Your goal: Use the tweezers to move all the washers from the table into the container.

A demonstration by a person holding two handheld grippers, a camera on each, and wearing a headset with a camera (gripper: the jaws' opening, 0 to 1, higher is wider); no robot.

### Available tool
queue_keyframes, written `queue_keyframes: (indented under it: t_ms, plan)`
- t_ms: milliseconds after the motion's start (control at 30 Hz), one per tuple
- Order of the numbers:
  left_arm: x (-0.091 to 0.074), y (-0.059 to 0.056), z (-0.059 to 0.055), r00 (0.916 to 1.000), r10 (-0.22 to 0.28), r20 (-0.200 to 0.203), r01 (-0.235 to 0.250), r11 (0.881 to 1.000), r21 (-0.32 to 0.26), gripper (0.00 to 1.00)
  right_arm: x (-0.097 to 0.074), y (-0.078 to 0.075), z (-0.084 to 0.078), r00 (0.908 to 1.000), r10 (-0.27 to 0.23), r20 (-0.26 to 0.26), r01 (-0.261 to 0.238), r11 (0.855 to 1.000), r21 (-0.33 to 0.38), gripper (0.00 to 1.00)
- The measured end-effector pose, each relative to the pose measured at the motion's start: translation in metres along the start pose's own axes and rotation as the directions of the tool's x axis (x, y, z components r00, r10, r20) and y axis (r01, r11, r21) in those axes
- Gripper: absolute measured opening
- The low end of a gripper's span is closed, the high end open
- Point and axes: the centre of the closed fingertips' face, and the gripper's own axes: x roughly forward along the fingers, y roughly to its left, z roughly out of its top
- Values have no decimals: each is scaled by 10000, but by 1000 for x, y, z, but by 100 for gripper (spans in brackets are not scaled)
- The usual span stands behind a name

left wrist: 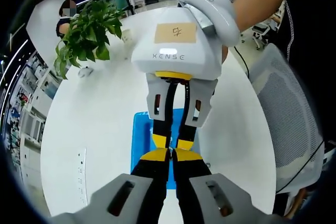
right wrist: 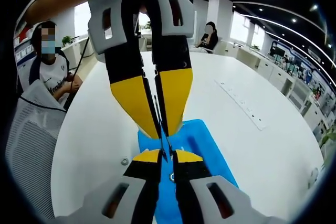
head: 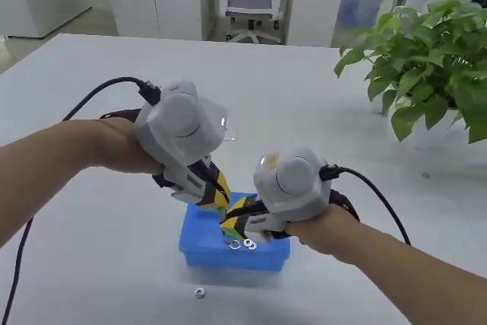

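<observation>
Inside the blue container (head: 199, 245), close to its near wall, two washers (head: 242, 244) lie side by side. A third washer (head: 199, 292) lies alone on the white table (head: 304, 97), just in front of that wall and apart from it. Both grippers hang over the container with their yellow-tipped jaws pointing at each other, almost tip to tip, above the two washers and to the side of the lone one.

The tweezers (right wrist: 159, 119) show in the right gripper view as two thin dark legs. They run down the narrow slit between the left gripper's (right wrist: 159, 132) yellow pads and draw together toward the right gripper (right wrist: 167, 156).

The left gripper's jaws are drawn in to a slim gap with the tweezers' legs caught between them. The right gripper's jaws are likewise almost together, with the tweezers' narrow end pinched between their tips. The person's left hand (head: 122, 146) holds the left gripper further from the body, and the other gripper sits nearer and lower. Black cables trail from both.

A leafy green plant (head: 426, 58) stands on the table's far right, well apart from the container.
</observation>
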Motion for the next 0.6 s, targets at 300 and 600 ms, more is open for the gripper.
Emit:
queue_keyframes:
  t_ms: [300,600]
  plan:
    - [-18,-12,3,9999,109,-71,-109,9999,-95,6,-3,13,18,9993,-21,368,30,9997,-232,10]
    - [-29,-25,2,9997,151,-183,-153,9998,-132,6,-4,27,28,9982,54,601,-33,9994,-346,10]
